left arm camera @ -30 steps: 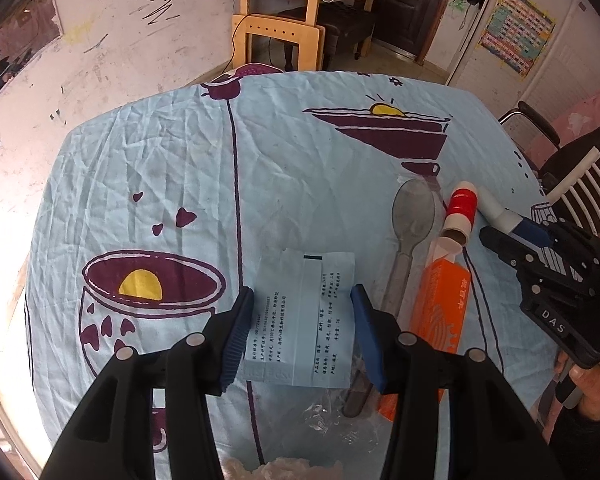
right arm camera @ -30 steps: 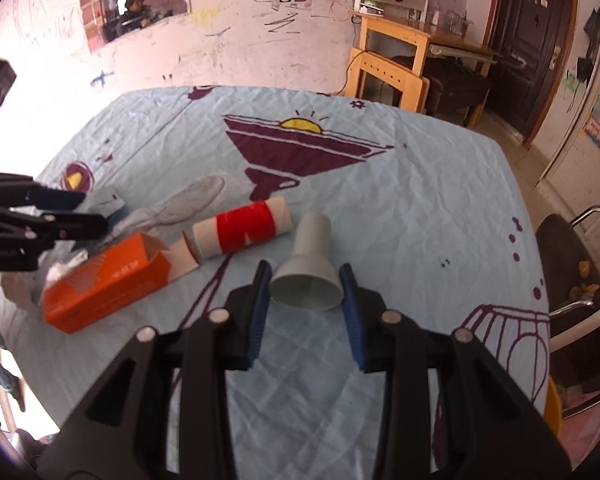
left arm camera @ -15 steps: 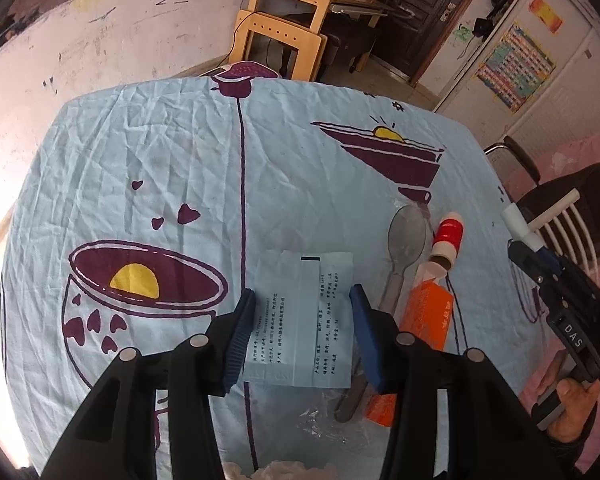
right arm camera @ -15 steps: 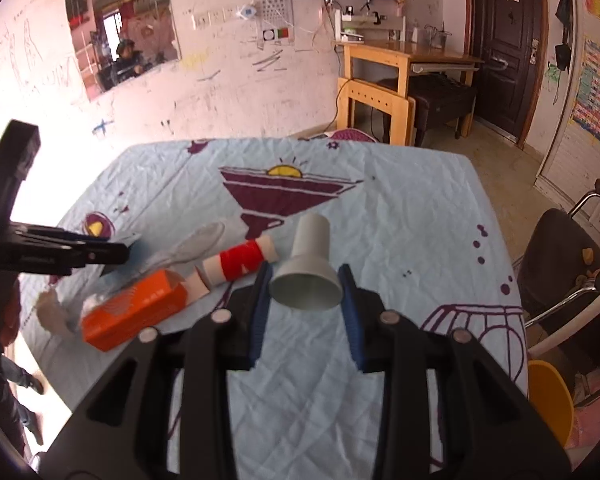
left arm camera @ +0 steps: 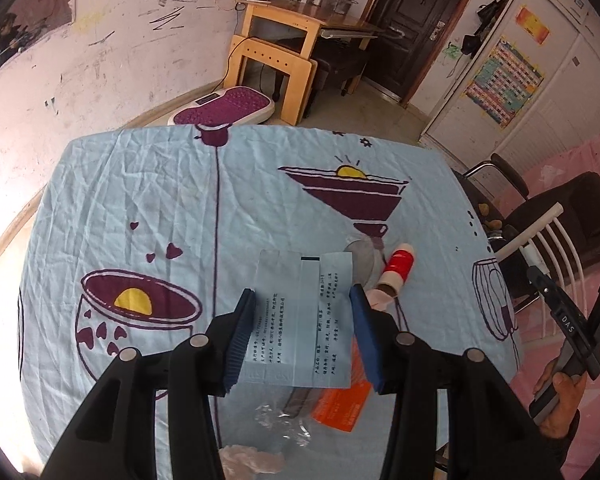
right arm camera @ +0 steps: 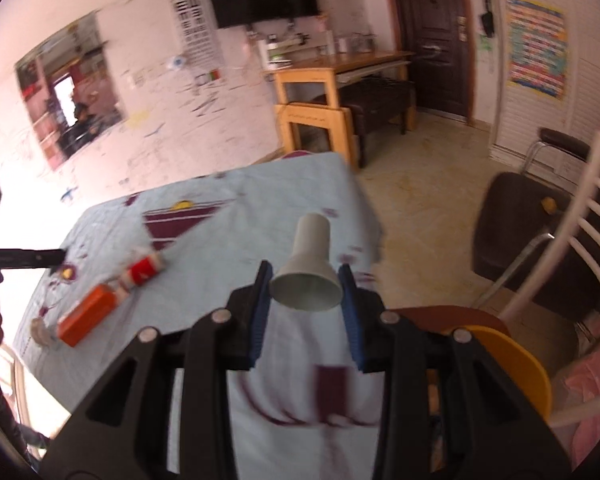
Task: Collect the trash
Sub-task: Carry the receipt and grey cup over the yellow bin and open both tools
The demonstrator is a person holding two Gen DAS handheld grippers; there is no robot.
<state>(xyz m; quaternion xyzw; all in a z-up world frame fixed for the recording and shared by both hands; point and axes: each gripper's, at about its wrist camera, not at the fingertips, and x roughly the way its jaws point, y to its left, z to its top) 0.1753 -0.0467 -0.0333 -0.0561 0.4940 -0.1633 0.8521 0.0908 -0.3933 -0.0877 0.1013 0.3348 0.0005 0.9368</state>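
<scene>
Both wrist views look down from above the table [left arm camera: 100, 200], sharing the orange box [right arm camera: 86, 314].

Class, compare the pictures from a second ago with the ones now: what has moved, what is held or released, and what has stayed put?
Both grippers have risen from the table with their loads. The right gripper, still shut on the grey paper cup, swung right, past the table edge. The left gripper keeps the printed packet clamped. Nothing was released. The orange box, red-banded tube and spoon stayed on the tablecloth.
</scene>
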